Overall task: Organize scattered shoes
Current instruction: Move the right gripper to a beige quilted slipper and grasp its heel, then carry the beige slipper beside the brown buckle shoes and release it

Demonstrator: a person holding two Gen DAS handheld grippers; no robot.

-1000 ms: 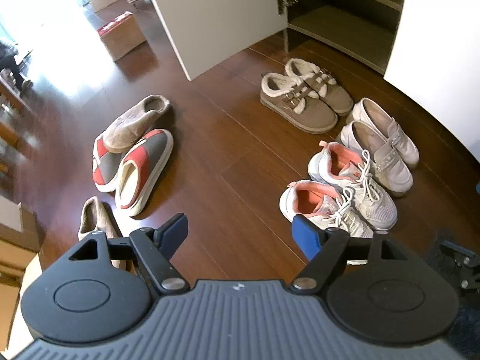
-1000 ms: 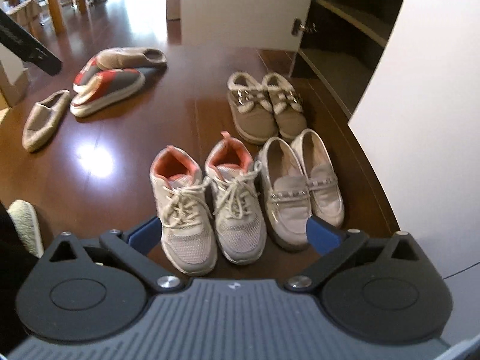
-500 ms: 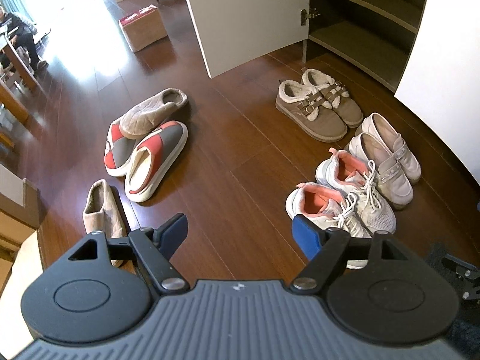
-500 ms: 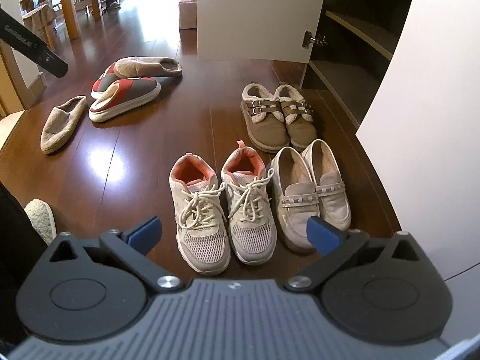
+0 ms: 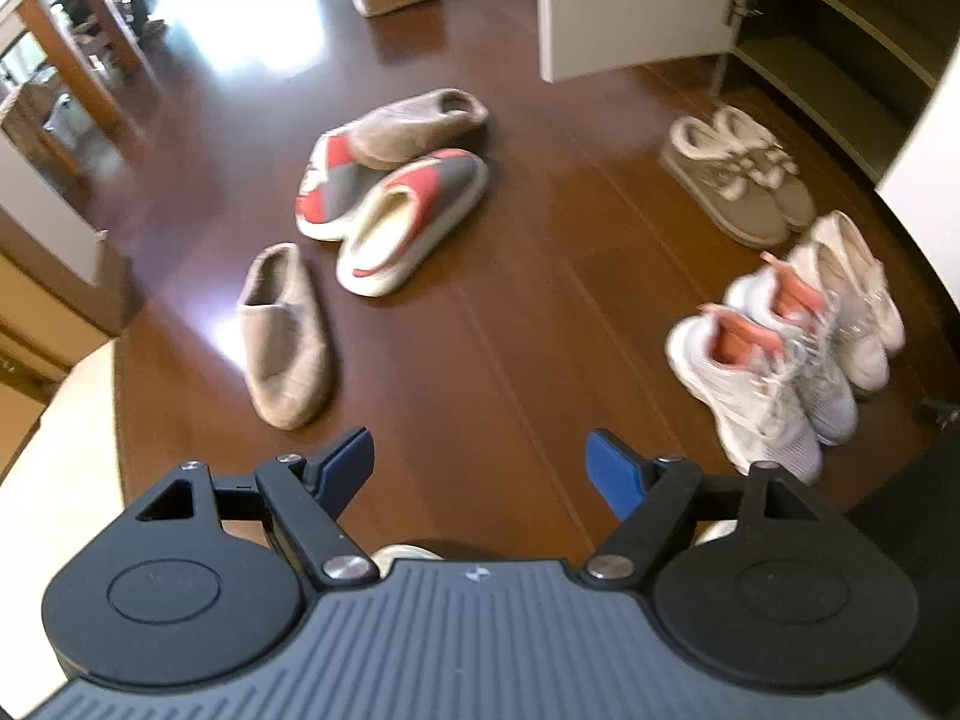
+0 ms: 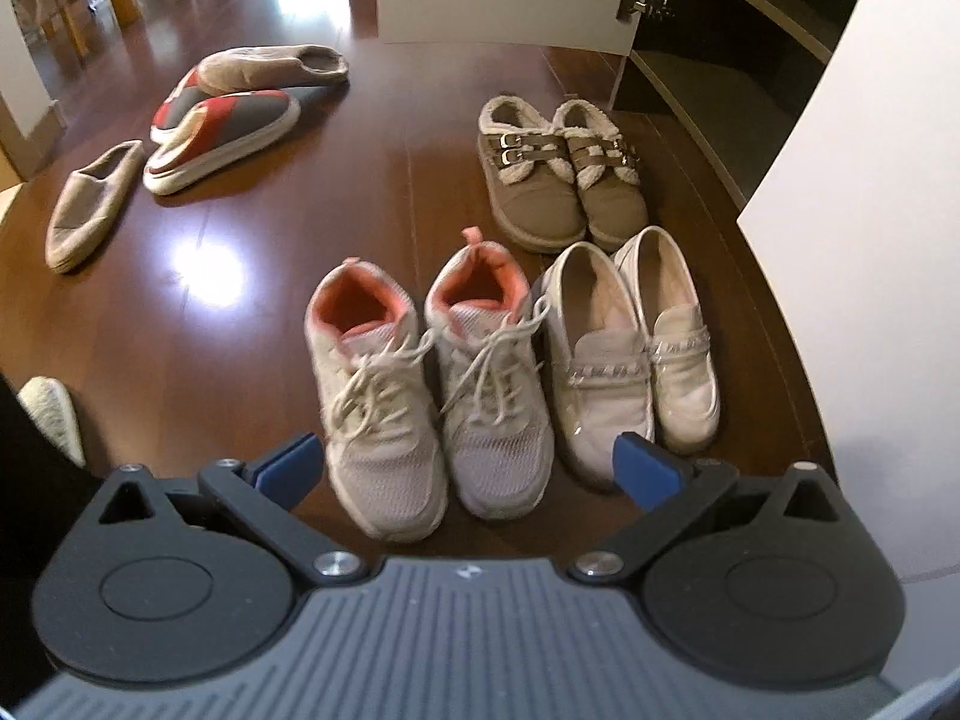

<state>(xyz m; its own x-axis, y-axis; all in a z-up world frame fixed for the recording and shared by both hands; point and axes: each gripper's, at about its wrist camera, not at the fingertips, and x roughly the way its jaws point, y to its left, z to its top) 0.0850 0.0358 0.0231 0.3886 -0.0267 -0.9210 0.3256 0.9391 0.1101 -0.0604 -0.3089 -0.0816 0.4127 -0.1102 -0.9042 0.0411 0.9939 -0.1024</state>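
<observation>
**Left gripper swings toward the scattered slippers**

Since a second ago the left wrist view has swept leftward: the lone tan fabric slipper (image 5: 288, 336), which sat at the bottom-left edge half hidden by the tool, now lies in plain sight just ahead of the left gripper (image 5: 480, 468). The pictures are blurred with the sweep. I judge this to mean the unpaired slippers are the next job, and this one the likely first pick.

Going left to right on the dark wooden floor (image 5: 510, 312): the tan slipper lies alone, its long axis running roughly away from the camera, toe near the gripper and open heel pointing away. Its mate, a second tan fabric slipper (image 5: 420, 126), lies crosswise, resting on top of one of the red-and-grey slippers with white soles (image 5: 408, 222), which angle up to the right. Well apart to the right stand three tidy pairs: the white lace-up sneakers with coral lining (image 6: 426, 384), the cream loafers (image 6: 636, 348) just beside them, and the brown fleece-lined buckle shoes (image 6: 564, 174) nearer the open shoe cabinet (image 6: 720, 60).

The left gripper's blue pads stand spread with nothing between them. The right gripper (image 6: 468, 468) is likewise spread and empty, hanging over the sneakers' toes.
</observation>
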